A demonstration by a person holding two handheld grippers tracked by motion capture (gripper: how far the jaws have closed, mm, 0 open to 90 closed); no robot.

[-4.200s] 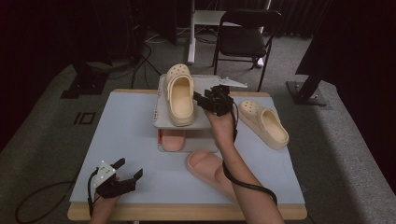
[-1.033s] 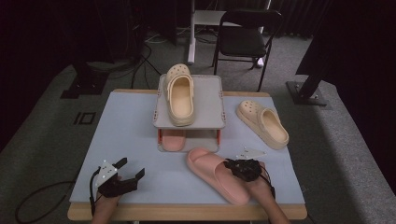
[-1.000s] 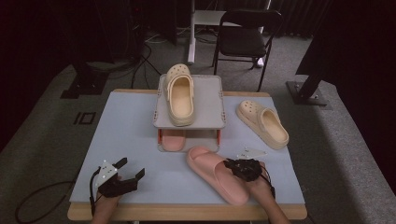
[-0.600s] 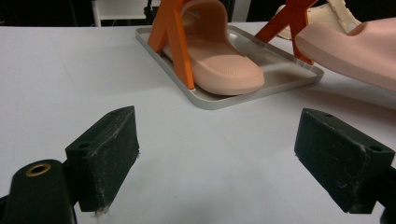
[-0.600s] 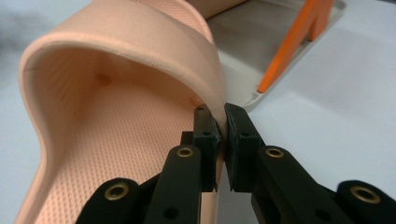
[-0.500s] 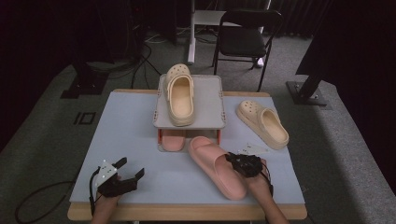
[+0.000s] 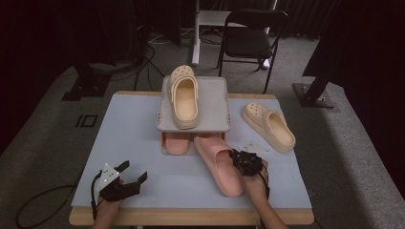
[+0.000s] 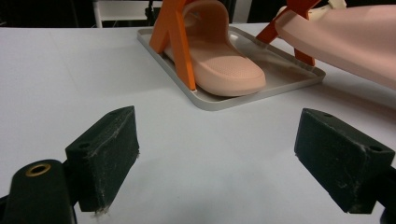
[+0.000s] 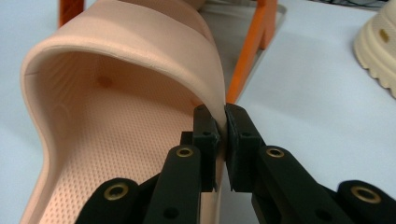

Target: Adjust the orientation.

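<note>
Right gripper (image 9: 223,135) fingers clamped on pink slide (image 9: 116,93) strap edge, left gripper (image 8: 224,154) fingers wide, empty.

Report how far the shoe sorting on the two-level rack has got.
Done: one cream perforated clog sits on the grey rack's top shelf, and one pink slide sandal lies on the lower tray. In hand: the right gripper pinches the second pink slide sandal by its strap, toe at the tray. Left: the other cream clog on the table. The left gripper rests open.
</note>
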